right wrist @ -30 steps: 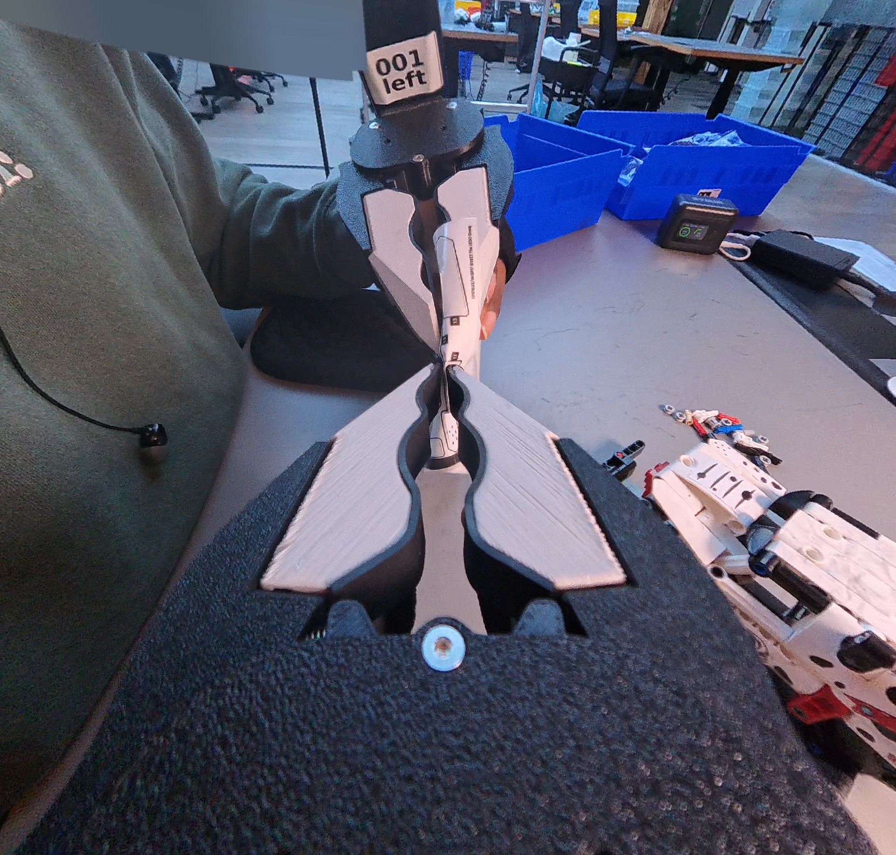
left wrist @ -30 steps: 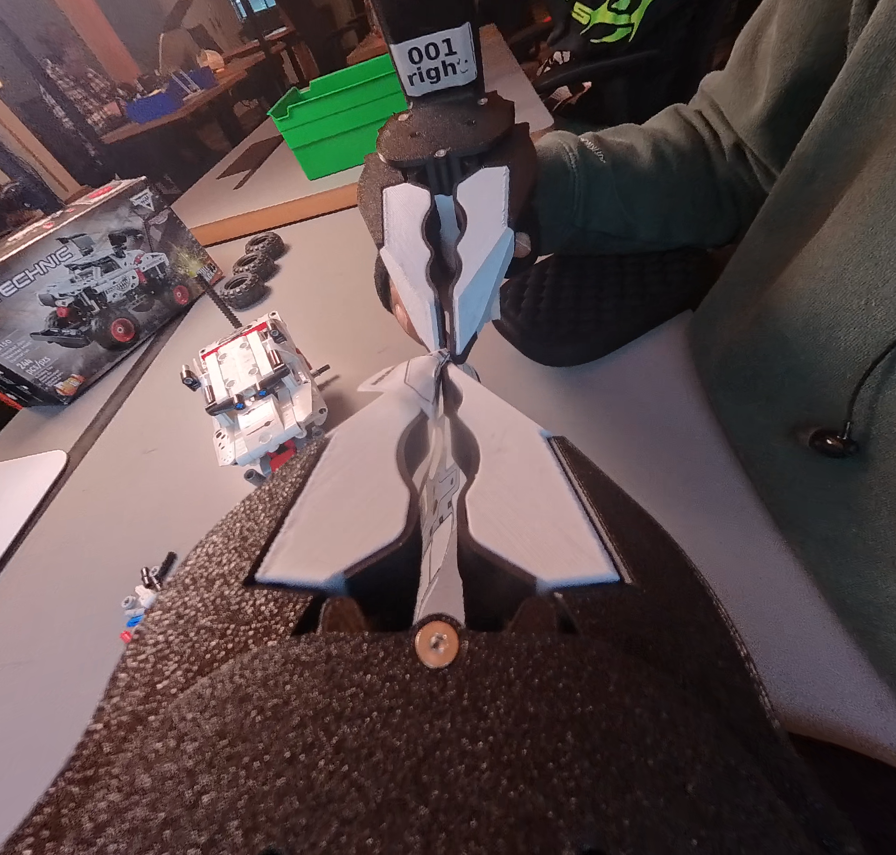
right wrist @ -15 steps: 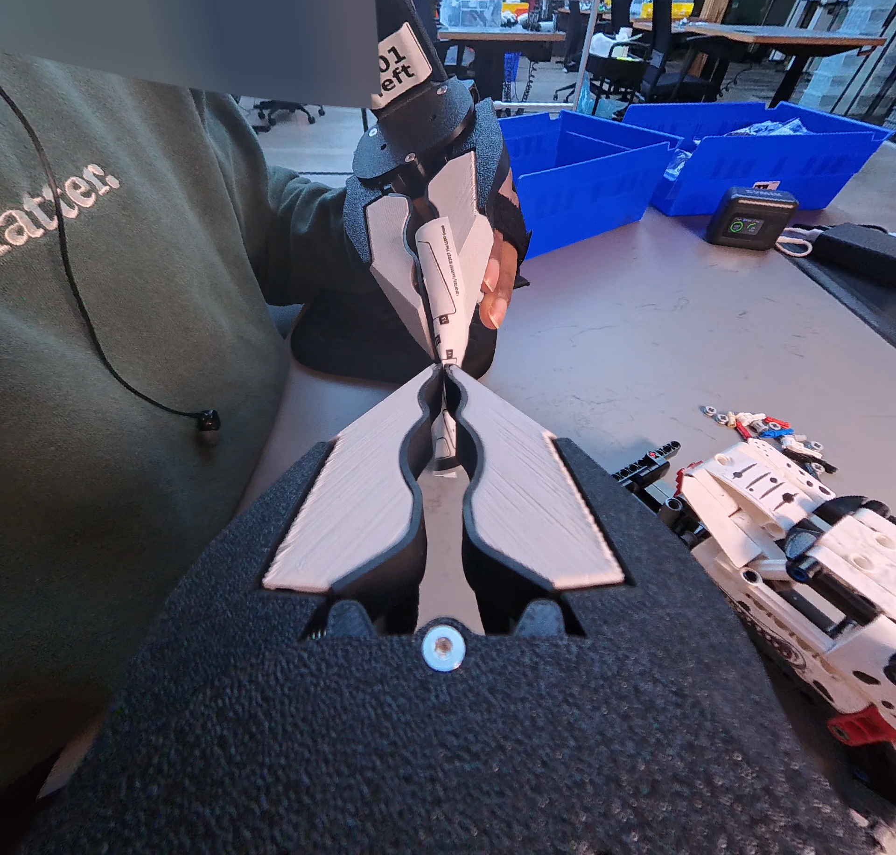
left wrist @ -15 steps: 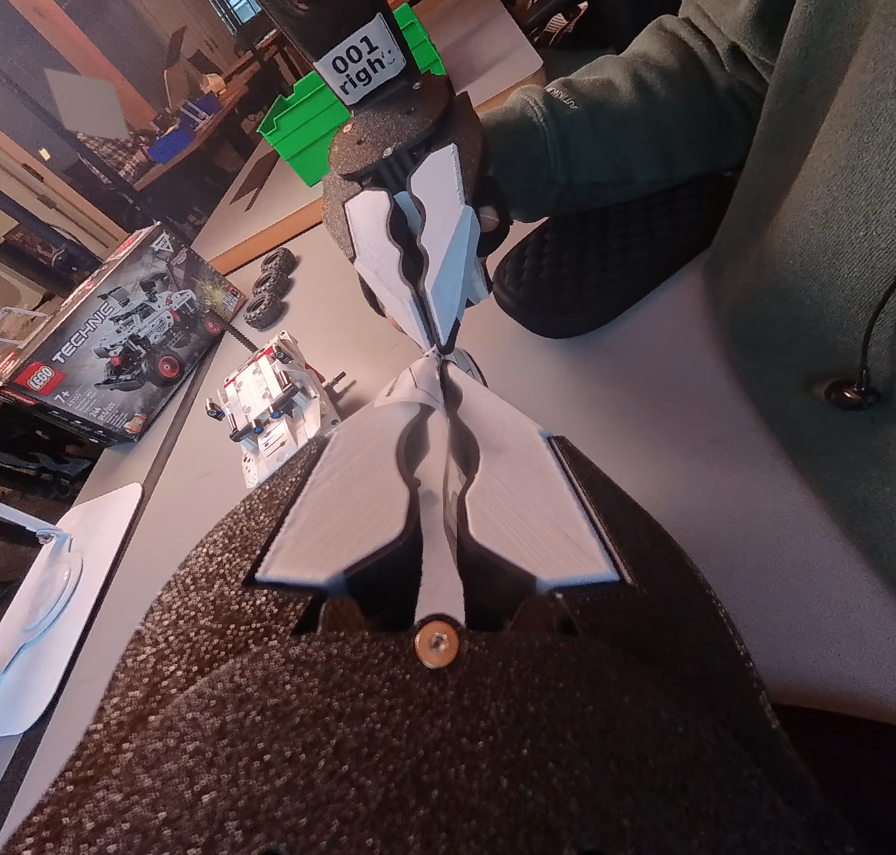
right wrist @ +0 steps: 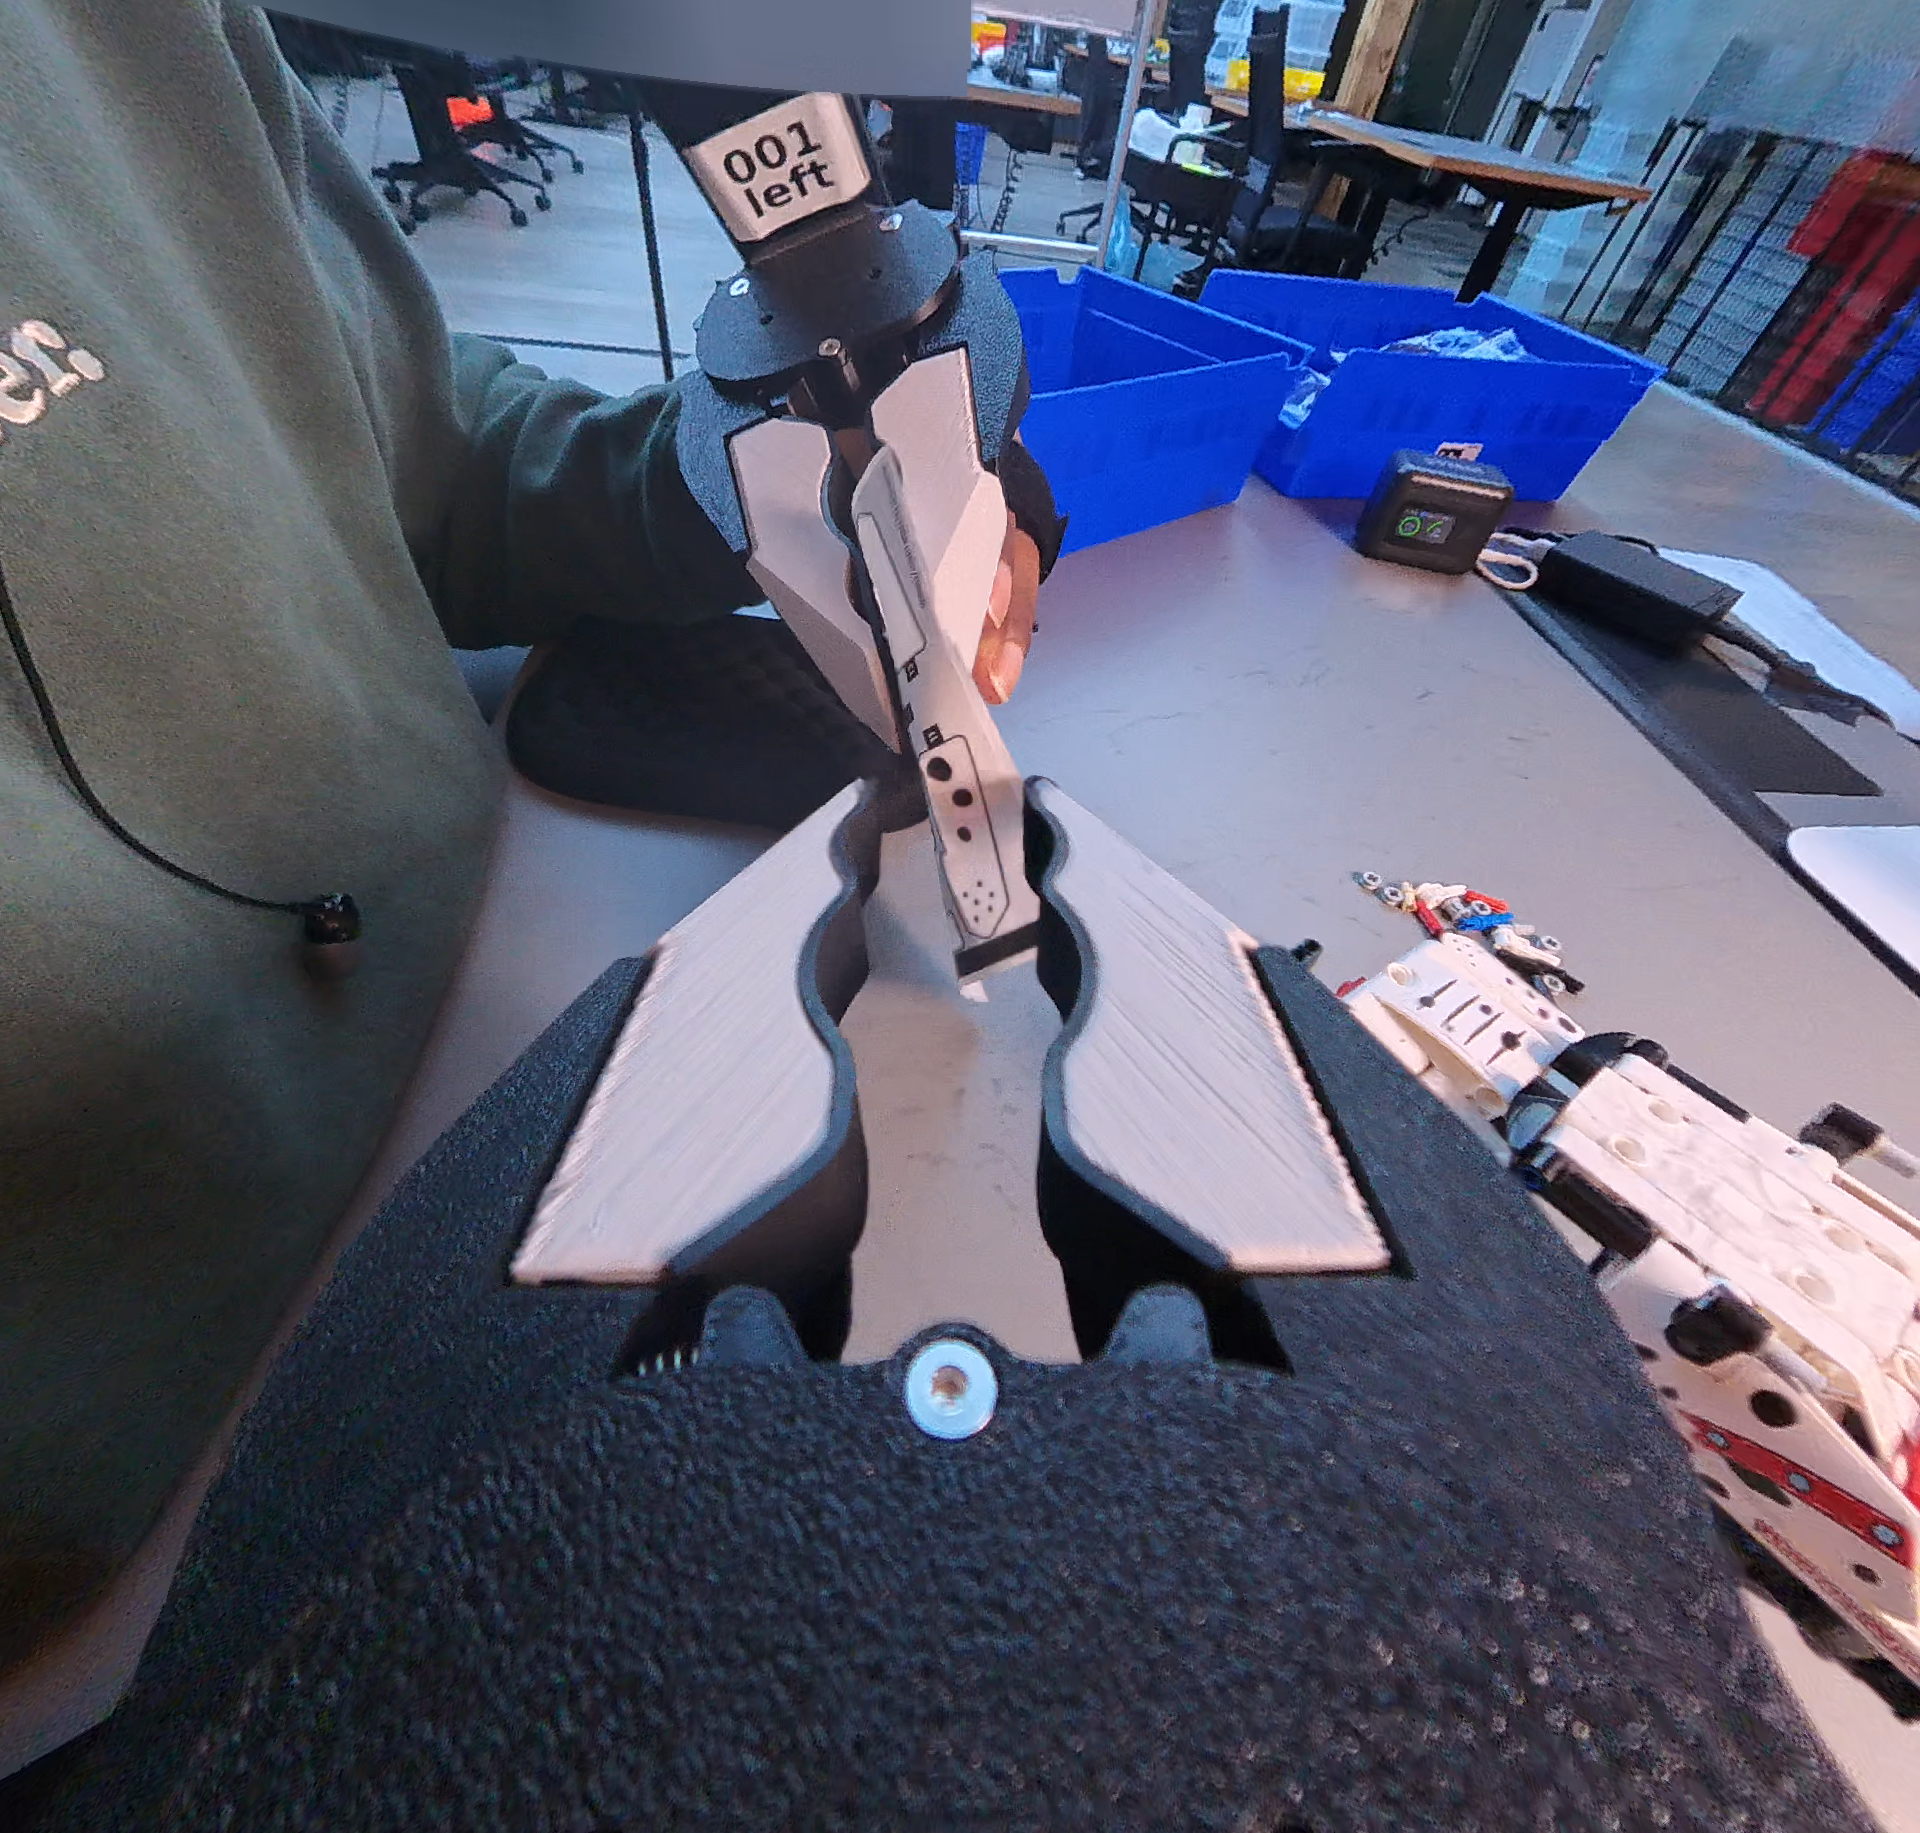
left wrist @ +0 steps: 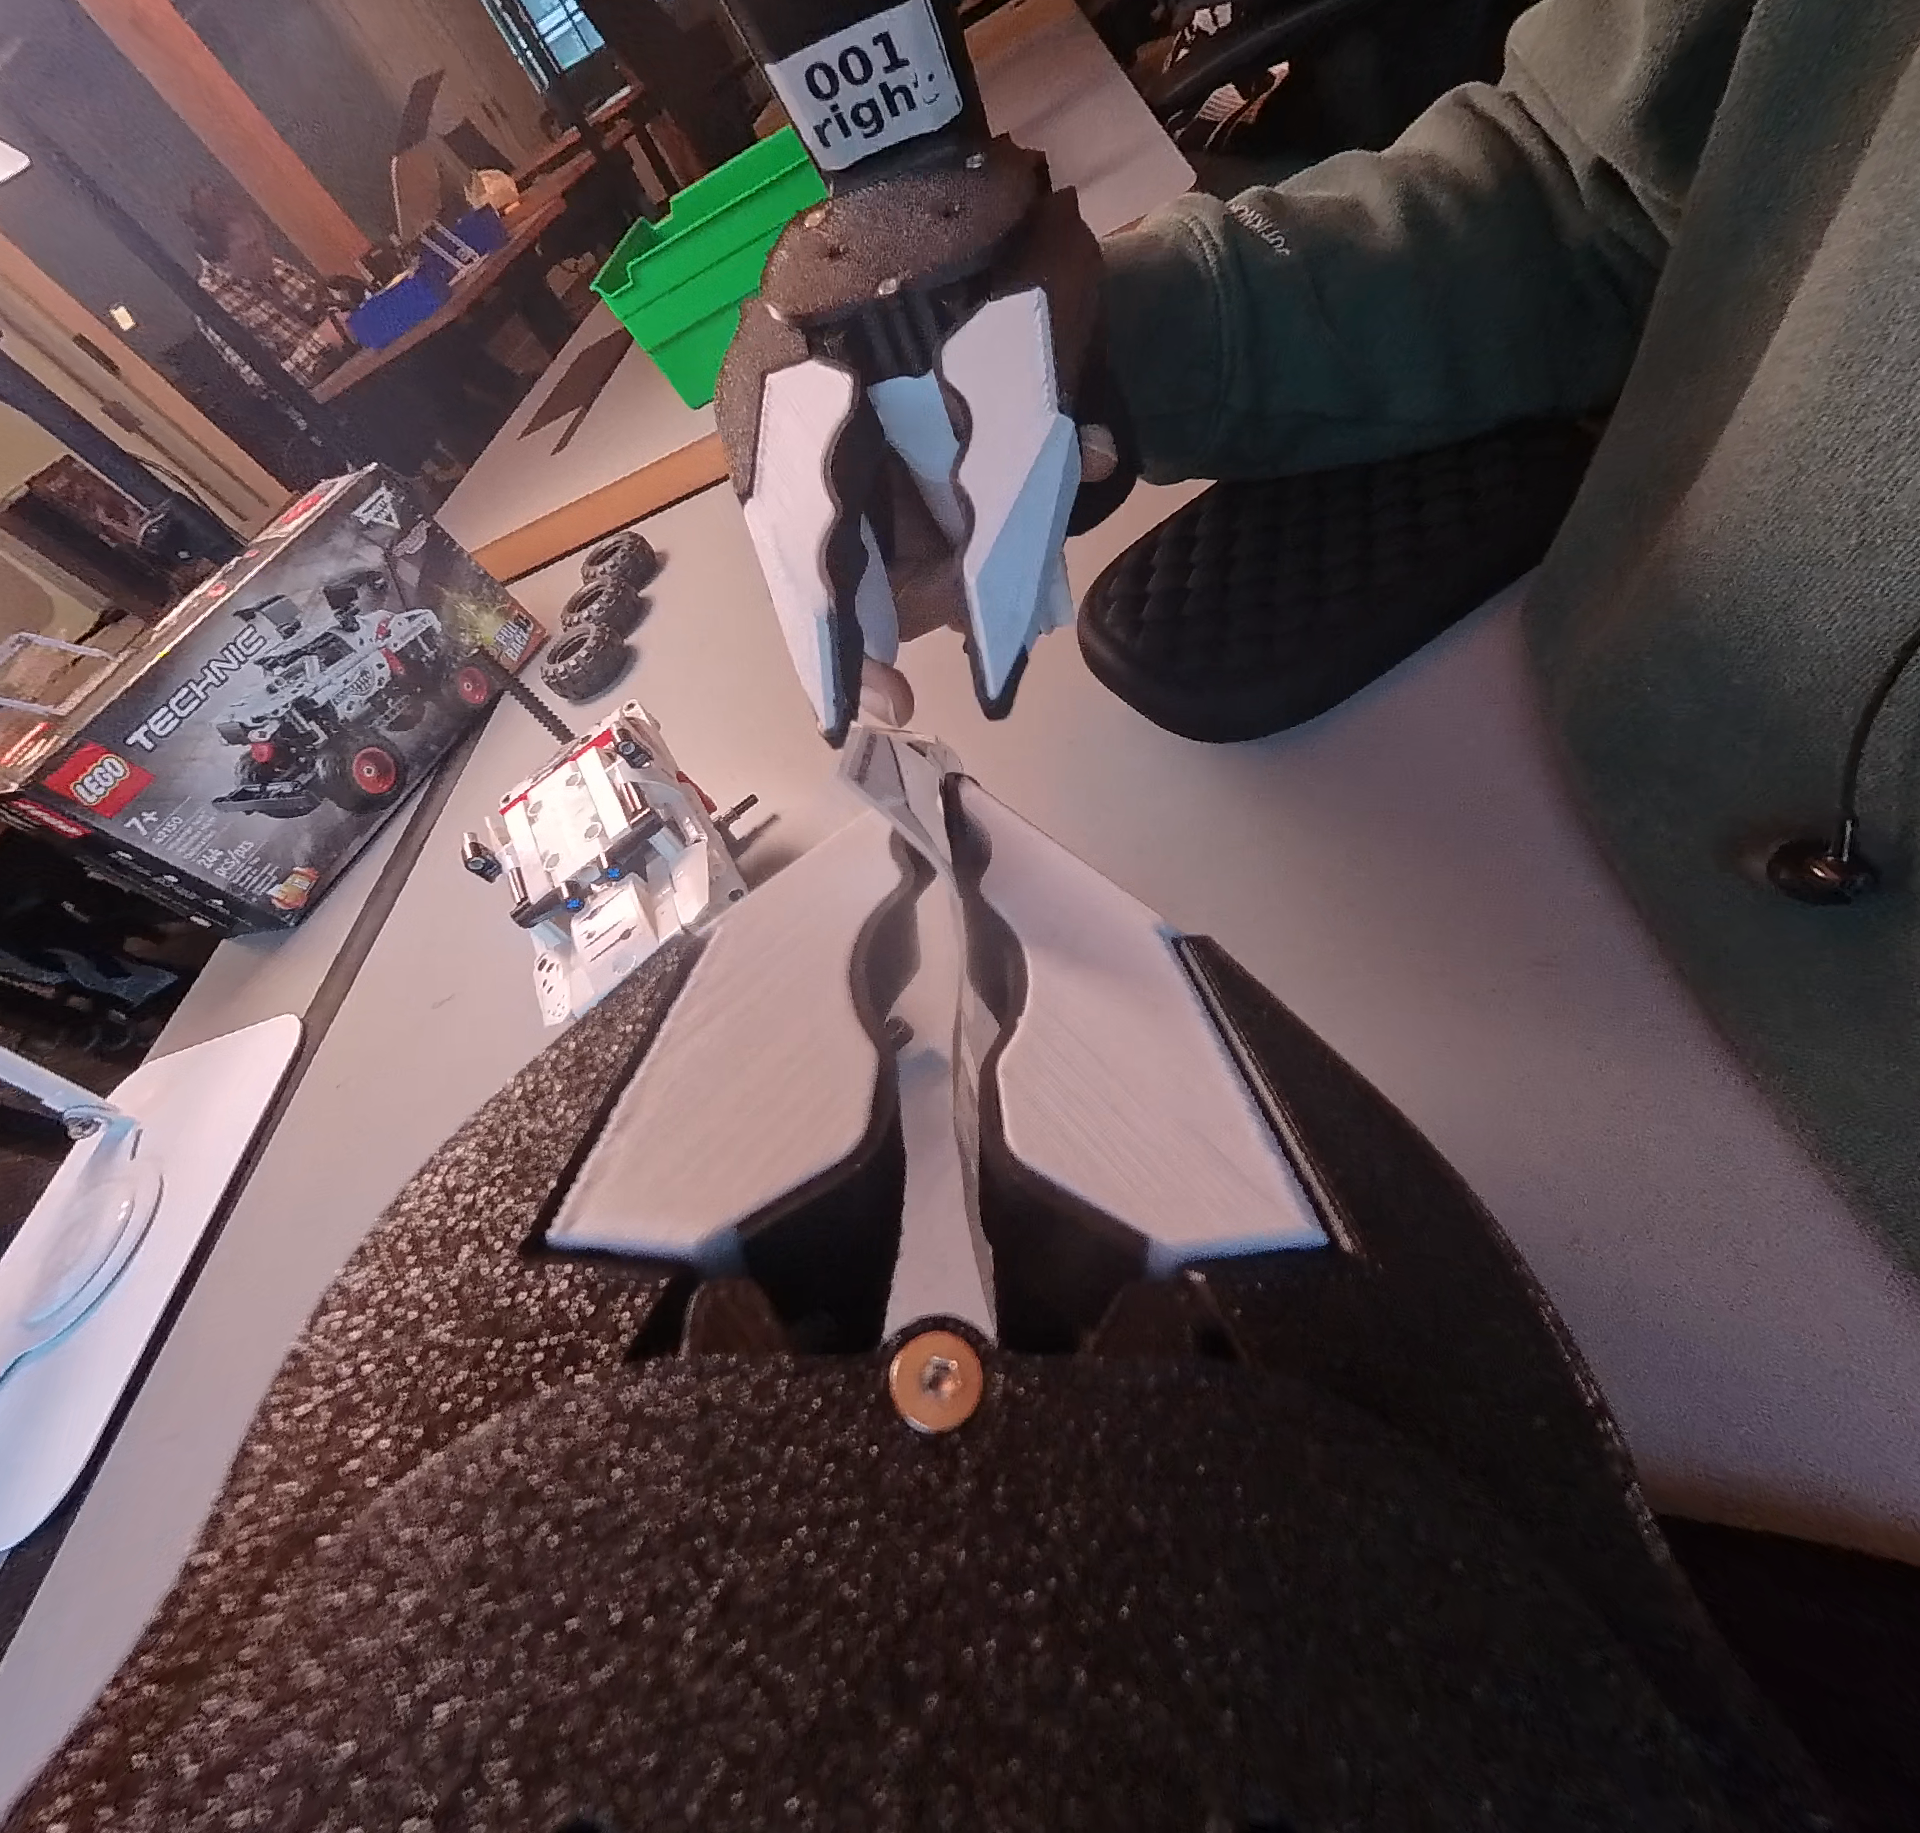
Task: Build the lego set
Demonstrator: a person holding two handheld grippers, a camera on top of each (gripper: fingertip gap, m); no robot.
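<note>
My left gripper [left wrist: 925, 807] is shut on a thin white sticker sheet [left wrist: 940, 1108], seen edge-on between its fingers, with the end poking out past the tips. In the right wrist view the left gripper [right wrist: 904, 734] holds the sheet [right wrist: 961, 827] slanting down toward me. My right gripper [right wrist: 945, 807] is open, one finger on either side of the sheet's lower end without pinching it. It also shows open in the left wrist view [left wrist: 909, 687]. The part-built white truck [left wrist: 603, 848] stands on the grey table [left wrist: 1299, 952], and it shows to my right in the right wrist view [right wrist: 1662, 1212].
Three black tyres [left wrist: 603, 609], the set's box [left wrist: 260, 682] and a green bin [left wrist: 707, 266] lie beyond the truck. Small loose parts [right wrist: 1455, 910], blue bins [right wrist: 1299, 401] and a black device [right wrist: 1439, 510] are on the far side. A black padded rest [right wrist: 675, 713] lies by the person's sleeve. The grippers are tip to tip, or close to it.
My right gripper was shut on the end of the sticker sheet and has now opened and let it go. The left gripper still holds the sheet.
</note>
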